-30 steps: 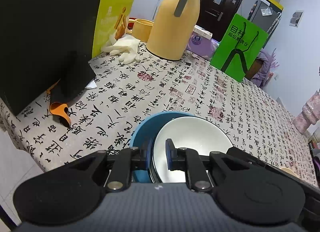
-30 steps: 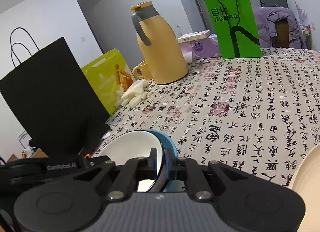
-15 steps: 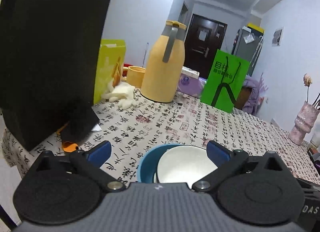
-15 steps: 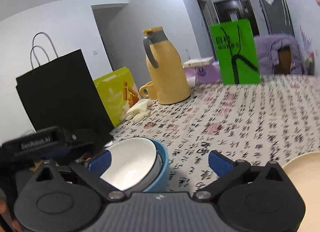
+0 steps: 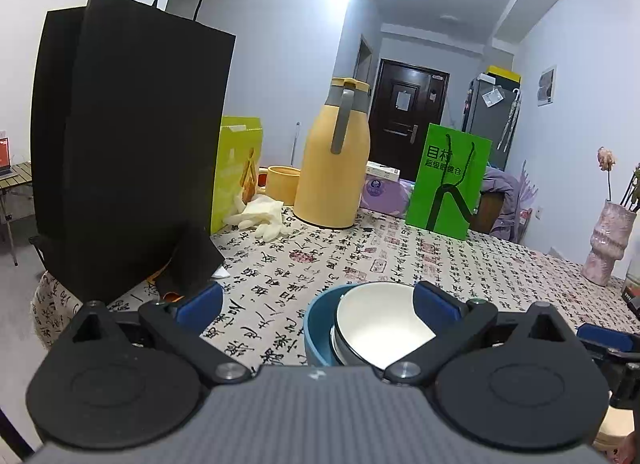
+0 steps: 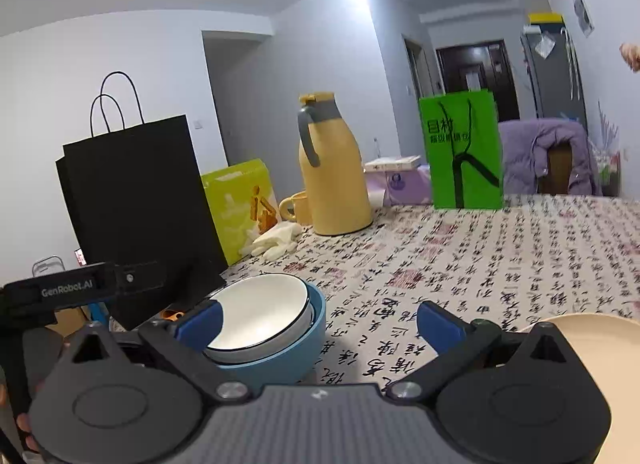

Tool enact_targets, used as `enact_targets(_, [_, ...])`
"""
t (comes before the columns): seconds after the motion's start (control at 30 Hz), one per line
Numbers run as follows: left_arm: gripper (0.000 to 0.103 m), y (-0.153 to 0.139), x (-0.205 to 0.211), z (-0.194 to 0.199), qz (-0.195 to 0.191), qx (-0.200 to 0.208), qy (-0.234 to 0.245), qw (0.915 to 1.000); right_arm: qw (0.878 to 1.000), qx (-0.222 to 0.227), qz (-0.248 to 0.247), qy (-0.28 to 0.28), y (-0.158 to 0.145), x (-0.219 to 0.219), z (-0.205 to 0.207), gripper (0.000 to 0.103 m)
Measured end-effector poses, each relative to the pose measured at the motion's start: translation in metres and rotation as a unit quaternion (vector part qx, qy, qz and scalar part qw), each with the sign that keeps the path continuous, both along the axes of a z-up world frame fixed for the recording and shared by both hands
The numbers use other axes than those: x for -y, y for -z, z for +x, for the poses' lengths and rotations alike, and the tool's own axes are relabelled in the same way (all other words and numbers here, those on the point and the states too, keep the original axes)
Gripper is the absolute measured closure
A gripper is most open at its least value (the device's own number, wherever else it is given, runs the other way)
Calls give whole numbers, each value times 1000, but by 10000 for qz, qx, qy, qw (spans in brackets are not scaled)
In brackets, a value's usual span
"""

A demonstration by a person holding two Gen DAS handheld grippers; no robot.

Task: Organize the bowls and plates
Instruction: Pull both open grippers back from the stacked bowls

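Left gripper (image 5: 318,302): jaws spread full wide, nothing pinched. A second ago clamped on the rims of the nested bowls; released well before now, wide since half a second ago. Right gripper (image 6: 318,318): same story, jaws at full spread, nothing between the pads, clamped on the opposite rim a second ago.

White bowl (image 5: 378,330) nested inside blue bowl (image 5: 316,330), tilted slightly, both resting on the calligraphy-print tablecloth (image 5: 400,260) near the table's front edge. Same stack in right wrist view: white bowl (image 6: 260,312) in blue bowl (image 6: 280,358), low left, partly behind the left blue pad (image 6: 200,322).

Both cameras pulled back and pitched up versus a second ago: bowls lower and smaller in frame, more wall and ceiling showing. Black paper bag (image 5: 128,155) now seen with its handles. Left gripper body (image 6: 68,290) visible at left edge of right wrist view.

Cream plate (image 6: 592,344) at lower right of right wrist view, more of it showing than before.

Yellow thermos (image 5: 334,159), green bag (image 5: 448,179), white gloves (image 5: 260,215) unchanged on table.
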State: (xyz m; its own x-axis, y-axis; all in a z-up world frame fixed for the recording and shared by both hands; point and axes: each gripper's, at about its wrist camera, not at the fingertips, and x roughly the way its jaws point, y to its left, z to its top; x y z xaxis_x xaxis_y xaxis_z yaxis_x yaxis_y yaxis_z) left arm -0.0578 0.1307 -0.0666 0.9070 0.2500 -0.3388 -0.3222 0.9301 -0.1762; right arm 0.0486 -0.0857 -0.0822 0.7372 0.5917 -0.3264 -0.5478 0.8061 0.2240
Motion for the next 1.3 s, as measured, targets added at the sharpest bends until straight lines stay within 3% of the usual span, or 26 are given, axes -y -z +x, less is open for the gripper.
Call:
enact_targets(0.33, [0, 2, 8, -24, 14, 64, 38, 10000, 9987, 55, -492, 152, -1, -3, -27, 0])
enact_targets(0.47, [0, 2, 10, -31, 43, 127, 95, 9999, 9983, 149, -441, 364, -3, 0, -38, 0])
enact_targets(0.73, [0, 1, 5, -35, -54, 181, 212, 9996, 9988, -87, -391, 286, -4, -3, -38, 0])
enact_targets(1.3, [0, 13, -25, -3, -315, -53, 256, 9992, 9966, -556, -594, 107, 1, -31, 6, 0])
